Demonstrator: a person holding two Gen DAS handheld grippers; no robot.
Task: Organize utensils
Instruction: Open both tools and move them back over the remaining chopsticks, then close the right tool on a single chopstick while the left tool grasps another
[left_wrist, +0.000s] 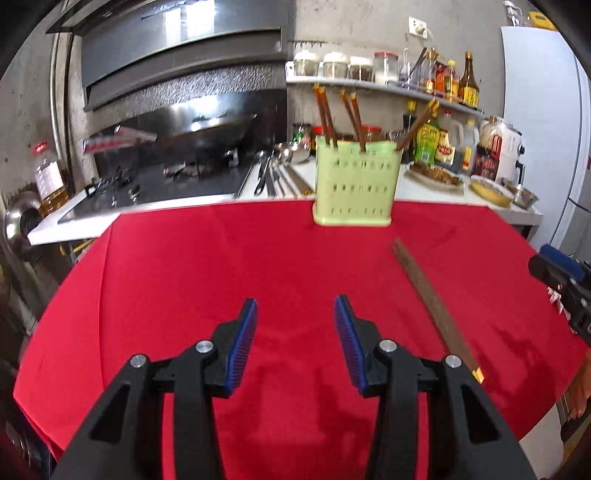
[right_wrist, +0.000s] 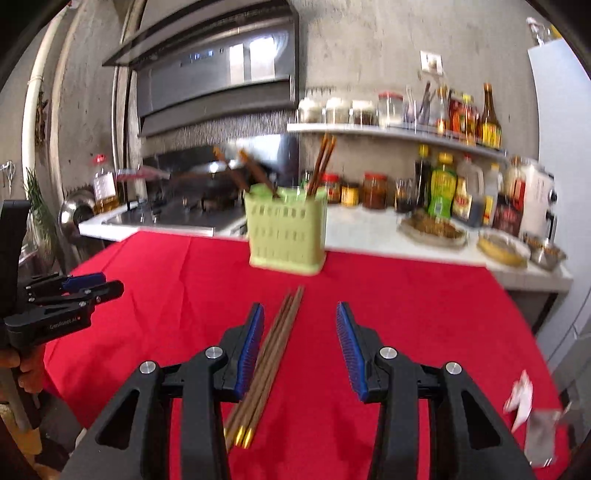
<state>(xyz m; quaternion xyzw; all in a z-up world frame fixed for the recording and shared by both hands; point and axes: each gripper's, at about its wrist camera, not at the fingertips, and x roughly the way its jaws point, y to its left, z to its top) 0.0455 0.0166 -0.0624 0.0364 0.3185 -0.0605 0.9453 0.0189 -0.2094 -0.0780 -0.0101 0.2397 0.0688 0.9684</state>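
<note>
Chopsticks (right_wrist: 271, 354) flat on red table (right_wrist: 406, 314), between my open right fingers (right_wrist: 300, 354), nearer left pad; centre, then pinch. Left fingers (left_wrist: 295, 339) open, empty. Green holder (right_wrist: 287, 236) far.

Bright, even light; soft shadows on the red cloth (left_wrist: 184, 280) beneath both tongs. Motion blur smears everything beyond them; fisheye bends and darkens edges.

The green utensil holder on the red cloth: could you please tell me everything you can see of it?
The green utensil holder is a pale green, plastic-looking box with rows of small slots in its walls and a wider foot. It stands upright at the far edge of the red cloth, in front of the white counter. Several brown chopsticks lean out of its open top. Neither gripper touches it.
</note>
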